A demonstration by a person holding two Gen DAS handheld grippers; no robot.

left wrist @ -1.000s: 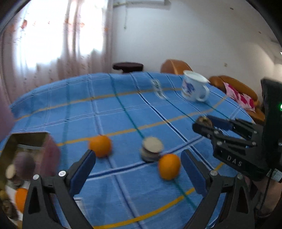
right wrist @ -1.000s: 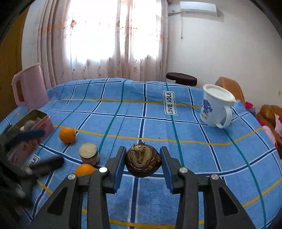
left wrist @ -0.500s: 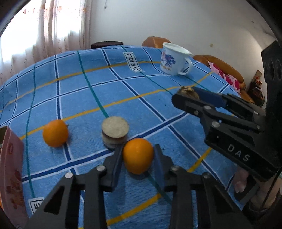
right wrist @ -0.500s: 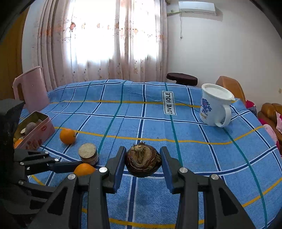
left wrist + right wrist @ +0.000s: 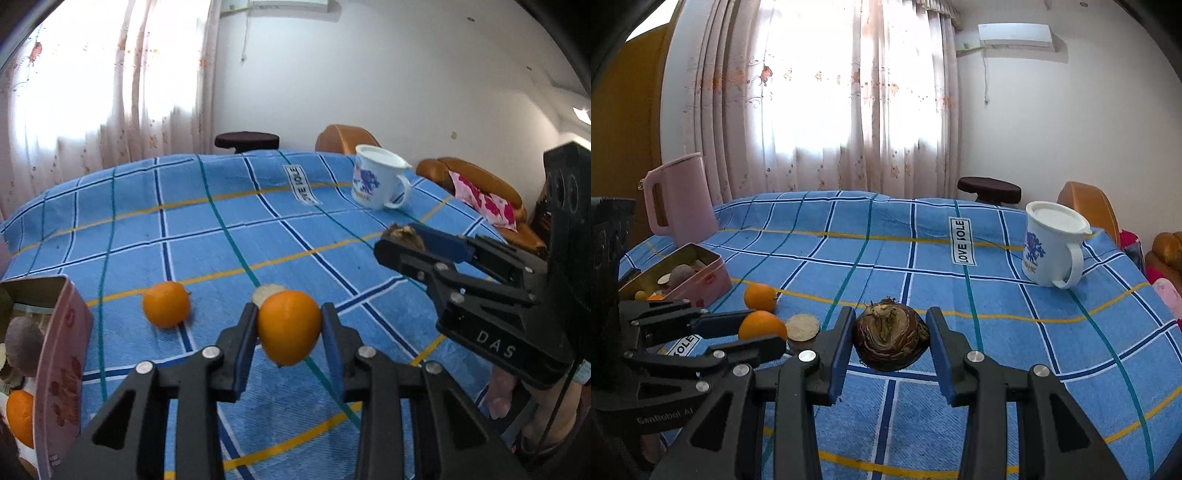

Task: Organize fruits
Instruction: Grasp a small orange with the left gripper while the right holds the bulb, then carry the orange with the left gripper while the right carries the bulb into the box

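Note:
My left gripper [image 5: 289,328] is shut on an orange [image 5: 289,326] and holds it above the blue checked cloth; it also shows in the right wrist view [image 5: 761,325]. My right gripper [image 5: 890,334] is shut on a brown bulb-like fruit [image 5: 890,334], seen at the right of the left wrist view [image 5: 404,233]. A second orange [image 5: 166,303] lies on the cloth. A round tan slice [image 5: 802,326] sits beside it, mostly hidden behind the held orange in the left wrist view. A pink tin box [image 5: 687,277] at the left holds several fruits.
A white mug with blue print [image 5: 1052,248] stands at the back right. A pink pitcher [image 5: 679,199] stands at the back left behind the tin. The table edge runs along the back, with a stool [image 5: 989,186] and chairs beyond.
My left gripper closed on the near orange and lifted it off the cloth. My right gripper still holds the brown fruit in the same place.

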